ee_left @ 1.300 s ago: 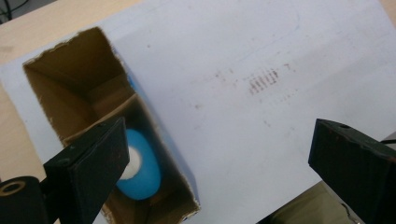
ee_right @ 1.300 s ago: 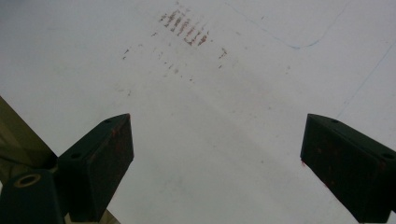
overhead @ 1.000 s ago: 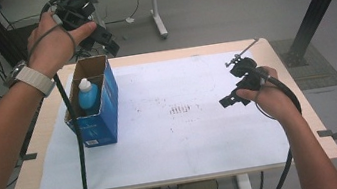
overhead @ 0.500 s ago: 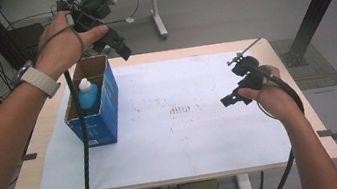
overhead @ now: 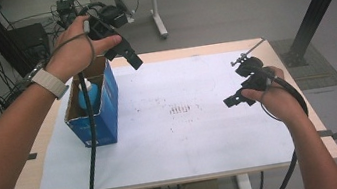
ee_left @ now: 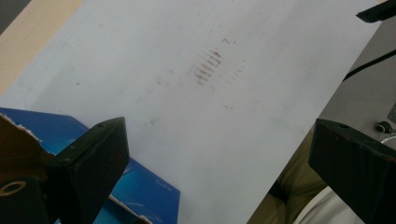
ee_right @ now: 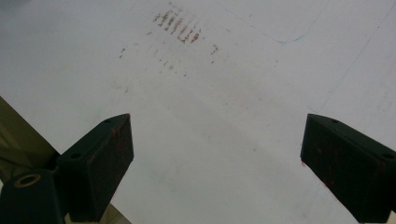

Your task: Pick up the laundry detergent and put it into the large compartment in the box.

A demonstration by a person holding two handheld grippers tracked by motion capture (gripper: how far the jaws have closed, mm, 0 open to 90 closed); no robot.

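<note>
I hold the left gripper (overhead: 121, 48) above the box (overhead: 103, 112), fingers (ee_left: 93, 158) wide and empty. The bottle (overhead: 90, 95) stands inside the box. My right gripper (overhead: 244, 88), well right of the box, spreads its fingers (ee_right: 100, 156) wide over the counter (overhead: 187, 132), touching nothing.

The blue box (overhead: 101, 112) hides most of the bottle (overhead: 90, 95); its label is unreadable.

No word, brand, number or sign can be read here. The blue cardboard box (overhead: 94, 116), at about nine o'clock on the table, carries faint pale print on its side, too small and blurred to make out. At the centre of the white sheet (overhead: 189, 142), the short rows of reddish-brown marks (overhead: 179, 109) are smudges, not letters.
</note>
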